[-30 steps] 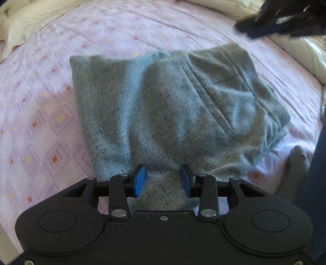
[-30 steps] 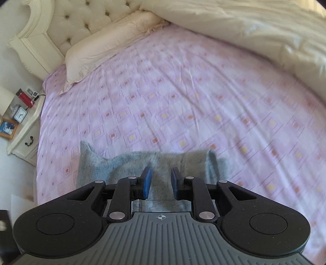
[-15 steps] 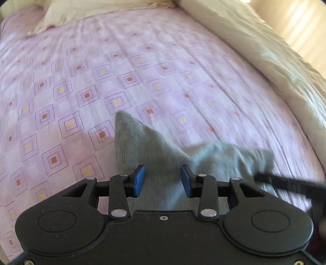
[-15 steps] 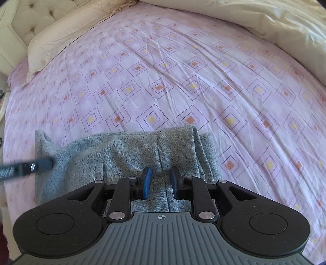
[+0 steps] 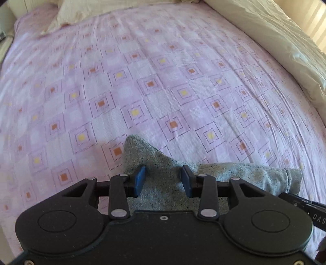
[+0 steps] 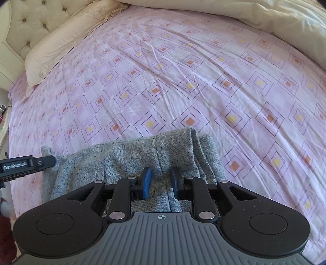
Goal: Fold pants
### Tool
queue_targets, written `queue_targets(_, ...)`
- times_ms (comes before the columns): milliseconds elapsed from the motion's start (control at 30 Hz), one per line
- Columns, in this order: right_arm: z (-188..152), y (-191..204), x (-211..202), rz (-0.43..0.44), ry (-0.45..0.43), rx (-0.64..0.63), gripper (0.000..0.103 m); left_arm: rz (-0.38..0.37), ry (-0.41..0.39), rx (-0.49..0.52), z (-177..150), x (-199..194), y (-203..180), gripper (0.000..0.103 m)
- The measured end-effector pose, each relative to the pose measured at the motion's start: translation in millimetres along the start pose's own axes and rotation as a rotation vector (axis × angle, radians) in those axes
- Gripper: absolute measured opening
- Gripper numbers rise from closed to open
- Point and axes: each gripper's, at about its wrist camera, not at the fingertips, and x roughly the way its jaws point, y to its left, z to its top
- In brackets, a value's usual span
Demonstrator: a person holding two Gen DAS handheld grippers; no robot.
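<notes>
While both grippers point down over it, the grey pants point(image 6: 130, 161) lie folded into a compact bundle near the front edge of the bed, on the pink sheet point(image 6: 183, 81) printed with orange and yellow diamonds.

Left gripper point(image 5: 163, 178): jaws spread, blue pads apart over the bundle's peaked left corner; whether either pad touches the cloth cannot be told.

Right gripper point(image 6: 160, 179): jaws narrowly parted over a seam towards the bundle's right end; pads not seen pressing fabric.

Cream pillow point(image 6: 61, 46): at the head of the bed, against the tufted headboard point(image 6: 34, 18).

Cream duvet point(image 6: 264, 18): pushed back along the far side of the sheet
</notes>
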Motion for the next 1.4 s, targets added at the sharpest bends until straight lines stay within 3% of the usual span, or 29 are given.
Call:
queue_targets(267, -1, 3, 0, -0.002, -0.003, -0.005, 0.025, -0.027, -0.076, 0.047, -3, -38, -14, 0.046)
queue_targets(367, 0, 2, 0, -0.001, -0.003, -0.005, 0.025, -0.062, -0.051, 0.082, -12, -37, -22, 0.047)
queue_targets(500, -1, 3, -1, -0.003, -0.006, -0.014, 0.026, -0.044, -0.002, 0.103, -20, -16, -29, 0.046)
queue_targets(633, -2, 4, -1, -0.001, -0.009, -0.018, 0.026, -0.018, 0.06, 0.055, -19, 17, -22, 0.051)
queue_targets(800, -2, 1, 0, 0.012, -0.014, -0.007, 0.026, -0.08, 0.065, -0.076, -6, 30, -2, 0.052)
queue_targets(900, 0, -5, -4, 0.048, -0.017, 0.025, 0.027, -0.092, 0.067, -0.117, 3, 29, 6, 0.05)
queue_targets(1067, 9, -15, -28, 0.147, -0.066, 0.064, 0.027, -0.065, -0.002, -0.126, 2, -1, 24, 0.046)
queue_targets(1133, 16, -14, -38, 0.173, -0.074, 0.021, 0.033, -0.076, -0.006, -0.108, -6, -13, 32, 0.047)
queue_targets(1200, 25, -14, -44, 0.179, -0.025, -0.035, 0.052, -0.09, 0.0, -0.081, -18, -21, 39, 0.047)
queue_targets(1333, 44, -19, -38, 0.153, 0.174, -0.184, 0.056, -0.117, 0.036, 0.008, -45, -28, 40, 0.053)
queue_targets(1400, 50, -25, -31, 0.127, 0.261, -0.184, 0.059, -0.139, 0.062, 0.05, -59, -27, 37, 0.053)
